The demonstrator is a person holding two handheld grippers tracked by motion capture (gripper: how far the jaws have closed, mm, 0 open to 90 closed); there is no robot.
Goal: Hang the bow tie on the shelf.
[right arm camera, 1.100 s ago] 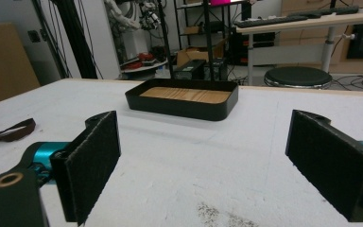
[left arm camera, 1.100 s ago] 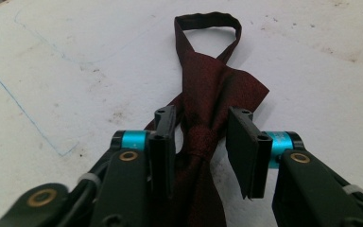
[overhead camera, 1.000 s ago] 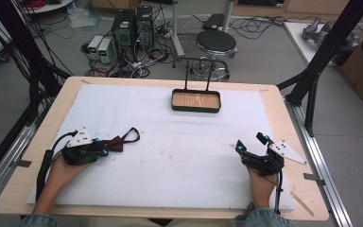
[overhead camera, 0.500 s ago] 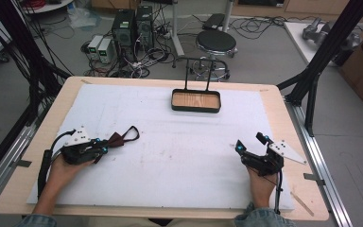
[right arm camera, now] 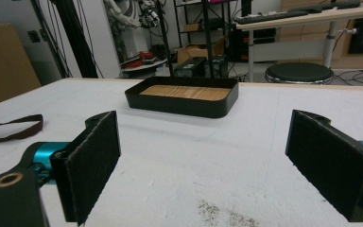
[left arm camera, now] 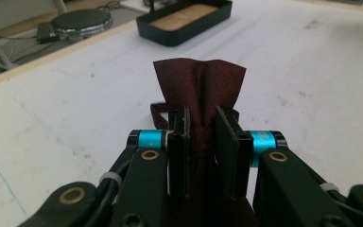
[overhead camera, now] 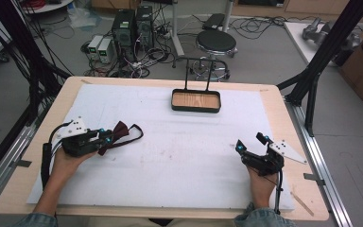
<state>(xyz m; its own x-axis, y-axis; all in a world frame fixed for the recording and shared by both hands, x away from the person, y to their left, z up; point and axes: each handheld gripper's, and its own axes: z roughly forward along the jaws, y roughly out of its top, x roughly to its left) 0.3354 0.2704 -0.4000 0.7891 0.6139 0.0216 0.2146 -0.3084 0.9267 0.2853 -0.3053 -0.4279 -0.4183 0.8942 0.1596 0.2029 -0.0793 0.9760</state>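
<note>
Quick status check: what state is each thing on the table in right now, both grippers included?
Left gripper: shut on the bow tie.
Bow tie: pinched at its middle, strap trailing on the table.
Right gripper: open, nothing between its jaws.
Tray: empty, at the table's far side.

I find no legible text, label, brand, number or sign on anything near my fingers.
</note>
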